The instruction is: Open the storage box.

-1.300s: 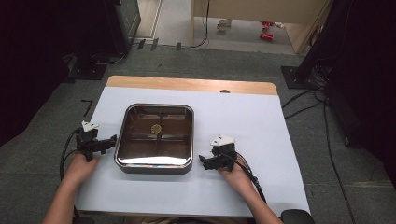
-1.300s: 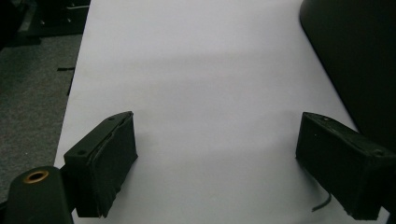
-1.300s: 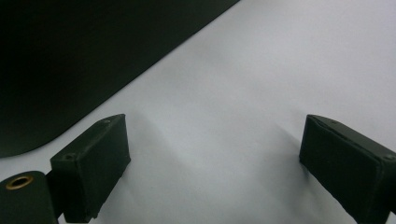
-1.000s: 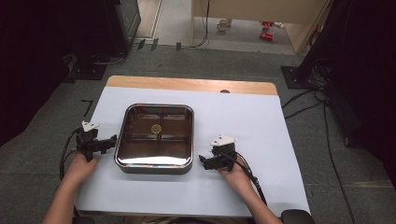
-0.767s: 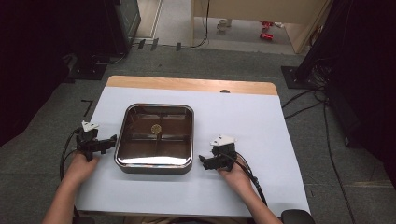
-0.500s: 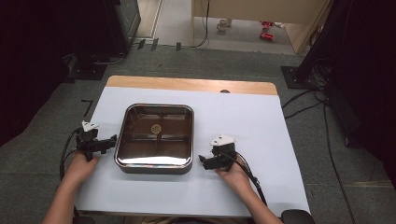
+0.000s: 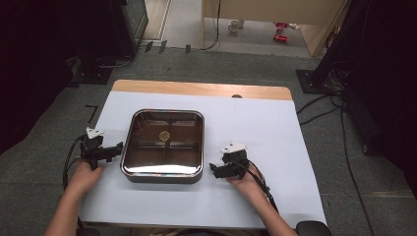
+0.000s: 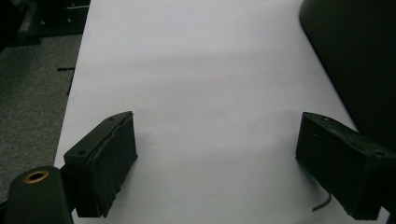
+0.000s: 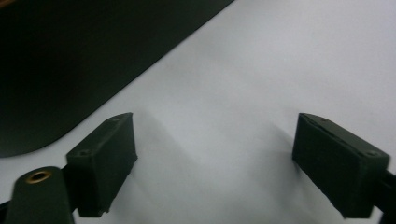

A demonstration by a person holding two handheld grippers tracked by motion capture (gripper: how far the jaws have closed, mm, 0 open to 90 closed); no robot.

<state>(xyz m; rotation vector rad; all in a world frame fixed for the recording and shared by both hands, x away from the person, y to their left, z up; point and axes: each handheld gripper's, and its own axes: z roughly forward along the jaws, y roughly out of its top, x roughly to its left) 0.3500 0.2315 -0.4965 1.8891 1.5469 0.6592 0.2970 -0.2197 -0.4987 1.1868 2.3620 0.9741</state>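
Covering table (image 7: 275,128), white sheet (image 7: 255,196), grey carpet (image 7: 373,187) around

A shiny, square metal tray (image 7: 142,147) with rounded corners lies flat on the white-covered table (image 7: 255,128), left of its middle, nearer the front edge. A small round gold piece (image 7: 164,135) rests inside.

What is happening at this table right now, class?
A person holds a gripper in each hand at a white-covered table. The left gripper and the right gripper sit on either side of a square metal tray, both open and holding nothing. A small round object lies in the tray; neither gripper touches the tray.
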